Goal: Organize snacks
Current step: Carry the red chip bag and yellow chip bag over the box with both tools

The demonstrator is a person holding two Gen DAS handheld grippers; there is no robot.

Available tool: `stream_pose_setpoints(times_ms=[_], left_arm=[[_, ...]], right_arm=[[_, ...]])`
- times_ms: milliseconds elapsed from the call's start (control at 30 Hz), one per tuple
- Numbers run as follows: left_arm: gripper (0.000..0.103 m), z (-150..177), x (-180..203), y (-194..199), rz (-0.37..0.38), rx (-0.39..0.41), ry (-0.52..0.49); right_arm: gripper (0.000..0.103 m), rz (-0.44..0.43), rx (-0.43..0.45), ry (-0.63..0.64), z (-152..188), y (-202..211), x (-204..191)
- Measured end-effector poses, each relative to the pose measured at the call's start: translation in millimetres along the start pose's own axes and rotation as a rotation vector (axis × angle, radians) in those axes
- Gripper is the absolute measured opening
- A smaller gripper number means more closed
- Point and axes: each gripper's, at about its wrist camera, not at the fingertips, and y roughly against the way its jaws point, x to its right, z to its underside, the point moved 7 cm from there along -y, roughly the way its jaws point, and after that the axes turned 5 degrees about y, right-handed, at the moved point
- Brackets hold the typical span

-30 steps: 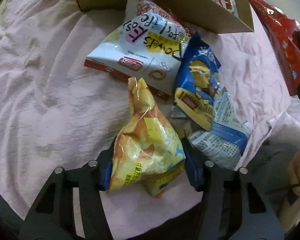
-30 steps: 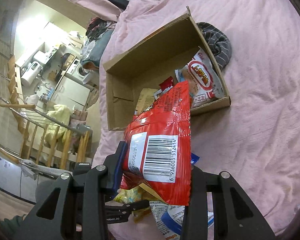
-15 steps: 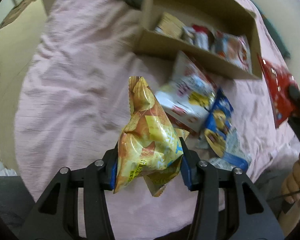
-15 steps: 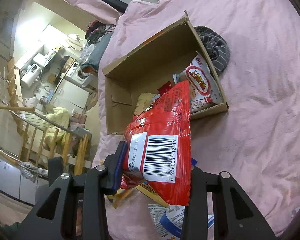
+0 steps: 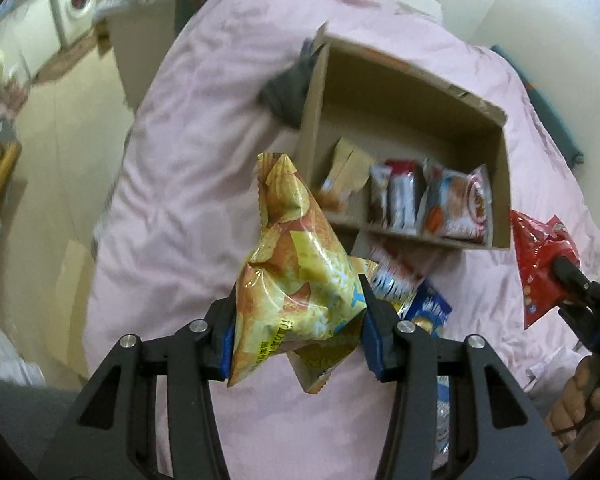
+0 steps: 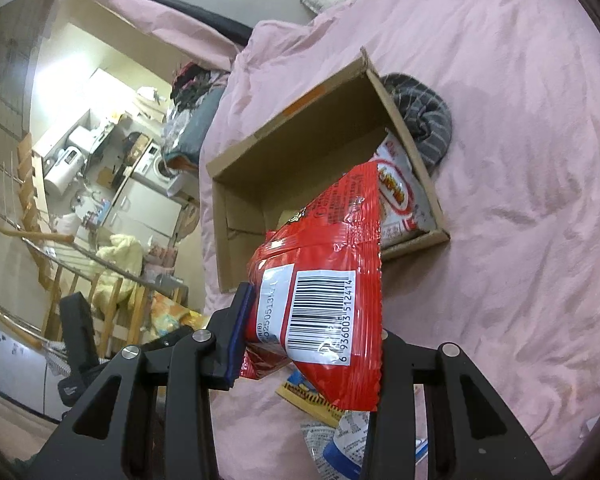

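My left gripper (image 5: pixel 297 334) is shut on a yellow-orange chip bag (image 5: pixel 295 280), held in the air above the pink bedspread. Beyond it lies an open cardboard box (image 5: pixel 404 92) with several snack packs standing along its near wall. My right gripper (image 6: pixel 310 344) is shut on a red snack bag (image 6: pixel 328 276) with a white barcode label, hanging in front of the same cardboard box (image 6: pixel 300 136). That red bag (image 5: pixel 540 264) and right gripper also show at the right edge of the left wrist view. Loose packs (image 5: pixel 424 304) lie on the bed below the box.
A grey striped cloth (image 6: pixel 424 116) lies against the box's far side. The pink bed (image 6: pixel 520 160) fills most of both views. At the left the bed ends above a lower room with a washing machine (image 5: pixel 75 4) and wooden railings (image 6: pixel 51 248). A hand (image 5: pixel 580 412) shows at lower right.
My left gripper has lifted the yellow-orange bag off the bed and tipped up, so the box interior has come into view. The right gripper and red bag have barely moved.
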Motion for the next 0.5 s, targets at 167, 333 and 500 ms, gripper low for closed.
stream_pose_setpoints(times_ms=[167, 333, 500], left_arm=[[0.045, -28, 18, 13, -0.008, 0.065, -0.077], [0.045, -53, 32, 19, -0.013, 0.108, -0.113], [0.045, -69, 42, 15, -0.016, 0.123, -0.135]], right_arm=[[0.039, -0.015, 0.052, 0.0, -8, 4, -4], [0.039, -0.022, 0.094, 0.017, -15, 7, -11], [0.039, -0.016, 0.109, 0.042, -26, 1, -14]])
